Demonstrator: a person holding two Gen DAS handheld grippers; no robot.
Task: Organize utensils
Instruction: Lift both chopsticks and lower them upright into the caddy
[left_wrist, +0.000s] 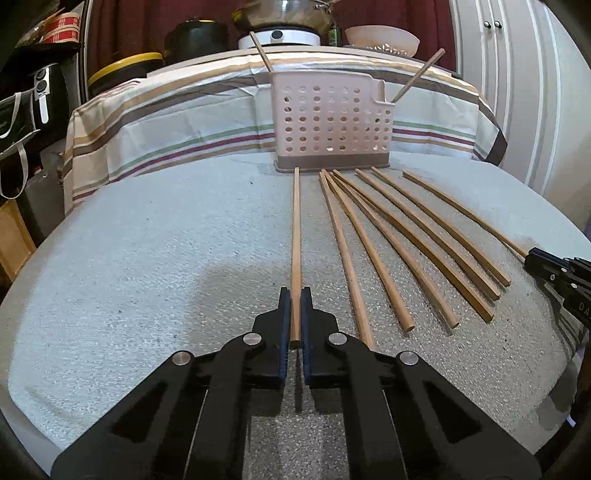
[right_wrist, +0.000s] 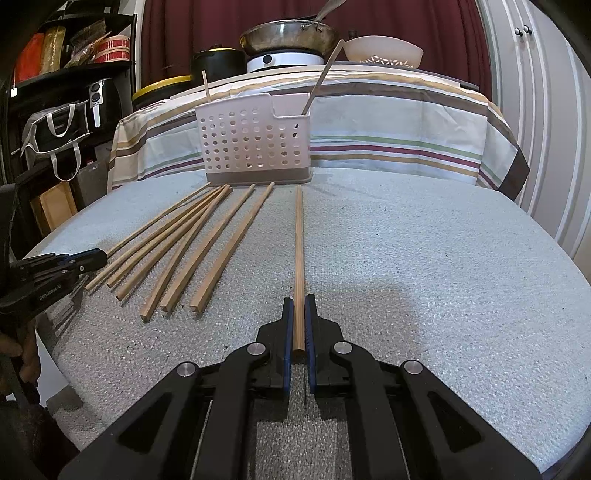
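A pale perforated utensil holder (left_wrist: 330, 122) stands at the far side of the table with a chopstick sticking out at each end; it also shows in the right wrist view (right_wrist: 255, 142). Several wooden chopsticks (left_wrist: 391, 240) lie in a fan in front of it, seen in the right wrist view too (right_wrist: 192, 243). My left gripper (left_wrist: 295, 295) is shut on the near end of one chopstick (left_wrist: 295, 229) that points at the holder. My right gripper (right_wrist: 299, 301) is shut on the near end of another chopstick (right_wrist: 299, 236). Each gripper shows at the other view's edge, the right one in the left wrist view (left_wrist: 554, 269) and the left one in the right wrist view (right_wrist: 74, 260).
The table has a grey foam cover (left_wrist: 166, 240). Behind it a striped cloth (left_wrist: 184, 110) covers a higher surface with a pan (right_wrist: 288, 35), a white bowl (right_wrist: 382, 51) and black pots. Shelves and a bag (right_wrist: 55, 125) stand at the left, white cabinet doors (right_wrist: 535, 92) at the right.
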